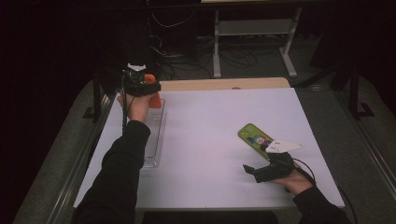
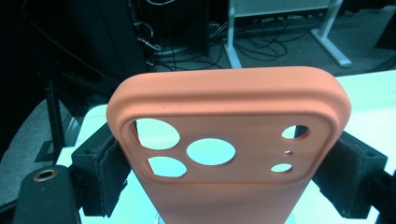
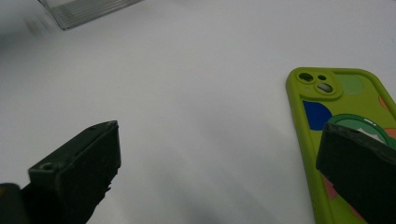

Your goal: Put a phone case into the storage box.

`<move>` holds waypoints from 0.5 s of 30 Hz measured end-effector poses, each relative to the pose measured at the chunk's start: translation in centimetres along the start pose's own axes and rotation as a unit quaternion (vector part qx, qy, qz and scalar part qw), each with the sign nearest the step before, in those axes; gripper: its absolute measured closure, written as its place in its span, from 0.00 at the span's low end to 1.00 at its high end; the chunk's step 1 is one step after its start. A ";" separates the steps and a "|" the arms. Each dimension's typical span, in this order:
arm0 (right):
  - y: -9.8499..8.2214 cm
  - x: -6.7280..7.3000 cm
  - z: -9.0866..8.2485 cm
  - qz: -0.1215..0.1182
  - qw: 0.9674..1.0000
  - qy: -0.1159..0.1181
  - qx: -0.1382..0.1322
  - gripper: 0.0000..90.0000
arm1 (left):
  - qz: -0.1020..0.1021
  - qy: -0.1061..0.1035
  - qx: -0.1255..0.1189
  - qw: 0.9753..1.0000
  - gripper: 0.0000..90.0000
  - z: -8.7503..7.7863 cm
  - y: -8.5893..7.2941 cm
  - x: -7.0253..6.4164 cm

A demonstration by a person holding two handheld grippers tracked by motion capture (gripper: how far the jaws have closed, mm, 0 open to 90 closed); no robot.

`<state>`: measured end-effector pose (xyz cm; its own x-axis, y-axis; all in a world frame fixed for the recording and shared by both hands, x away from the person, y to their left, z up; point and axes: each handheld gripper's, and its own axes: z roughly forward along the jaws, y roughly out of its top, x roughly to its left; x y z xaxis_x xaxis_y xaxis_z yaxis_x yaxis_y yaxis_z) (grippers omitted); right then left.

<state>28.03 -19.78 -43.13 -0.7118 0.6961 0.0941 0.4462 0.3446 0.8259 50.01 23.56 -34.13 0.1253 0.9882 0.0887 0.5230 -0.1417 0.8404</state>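
High view: left gripper clamped on orange phone case, over far end of clear tray; lower gently, keep inside tray walls.

Left gripper view: case upright, long axis vertical, camera cutouts topmost.

Right gripper view: right gripper spread wide, empty, beside green case.

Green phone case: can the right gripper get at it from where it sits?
Probably yes. The right gripper has its jaws open, the green phone case lies flat beside it on the bare white table, with nothing between them.
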 end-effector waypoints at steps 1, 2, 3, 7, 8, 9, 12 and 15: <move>0.0 0.0 0.0 0.000 1.000 0.000 0.000 0.00 | 0.000 0.003 0.004 1.000 0.16 0.2 -0.2 -0.1; 0.0 0.0 0.0 0.000 1.000 0.000 0.000 0.00 | 0.001 0.005 0.003 1.000 0.16 0.4 -0.5 -0.2; 0.0 0.0 0.0 0.000 1.000 0.001 0.000 0.00 | 0.001 0.005 0.008 1.000 0.16 0.6 -0.6 -0.2; 0.0 0.1 0.0 0.000 1.000 0.003 0.000 0.00 | -0.001 0.011 0.022 1.000 0.16 1.4 -1.3 -0.4; 0.0 0.1 0.0 0.000 1.000 0.002 0.000 0.00 | -0.003 0.010 0.024 1.000 0.16 1.6 -1.5 -0.4; 0.1 0.1 -0.1 -0.001 1.000 0.002 -0.001 0.00 | -0.004 0.011 0.026 1.000 0.16 1.7 -1.6 -0.4; 0.1 0.1 -0.1 0.000 1.000 0.002 -0.002 0.00 | -0.001 0.012 0.027 1.000 0.16 1.9 -1.9 -0.4; 0.1 0.1 -0.1 0.000 1.000 0.002 -0.001 0.00 | -0.006 0.015 0.024 1.000 0.16 2.1 -1.9 -0.5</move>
<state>27.92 -19.73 -43.02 -0.7134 0.6940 0.0968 0.4453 0.3424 0.8273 50.74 23.23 -36.93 0.0943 0.9910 0.0951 0.5648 -0.1319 0.8146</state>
